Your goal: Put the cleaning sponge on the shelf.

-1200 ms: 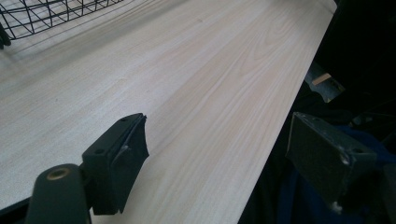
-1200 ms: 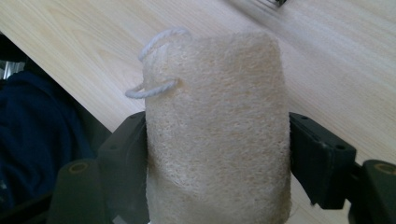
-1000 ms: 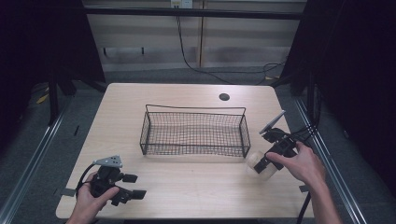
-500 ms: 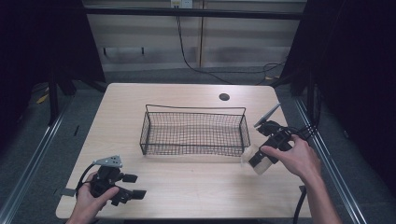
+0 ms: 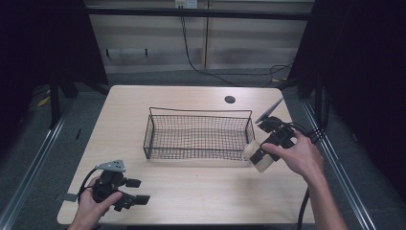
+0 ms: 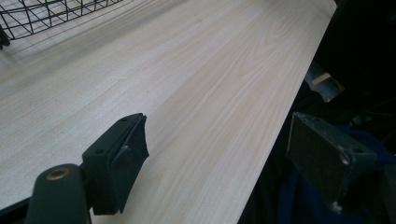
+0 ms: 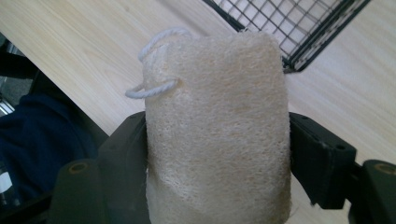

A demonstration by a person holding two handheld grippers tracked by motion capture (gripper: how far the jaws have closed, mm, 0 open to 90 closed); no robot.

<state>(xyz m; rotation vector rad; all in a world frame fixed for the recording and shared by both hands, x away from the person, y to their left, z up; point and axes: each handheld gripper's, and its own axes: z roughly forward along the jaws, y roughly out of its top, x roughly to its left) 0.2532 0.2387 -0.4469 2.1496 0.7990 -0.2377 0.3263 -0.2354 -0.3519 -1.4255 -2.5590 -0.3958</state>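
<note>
High view is showing the big pale wooden table (image 5: pixel 191 191) sitting in a dim room with dark sides and a grey floor. A black wire mesh basket (image 5: pixel 198 136) is standing in the middle of the table, likely waiting for something to go in. The right gripper (image 5: pixel 261 153) is hanging just past the basket's right end. It is squeezing a cream, rough loofah sponge (image 7: pixel 217 135) between its two black jaws, so the sponge is up off the table, near the basket's corner. A small white rope loop (image 7: pixel 156 65) is sticking out of the sponge's top, probably for hanging it up. The left gripper (image 5: pixel 136 191) is sitting low at the near left edge of the table. Its jaws are spread wide and holding nothing, probably just waiting its turn.
</note>
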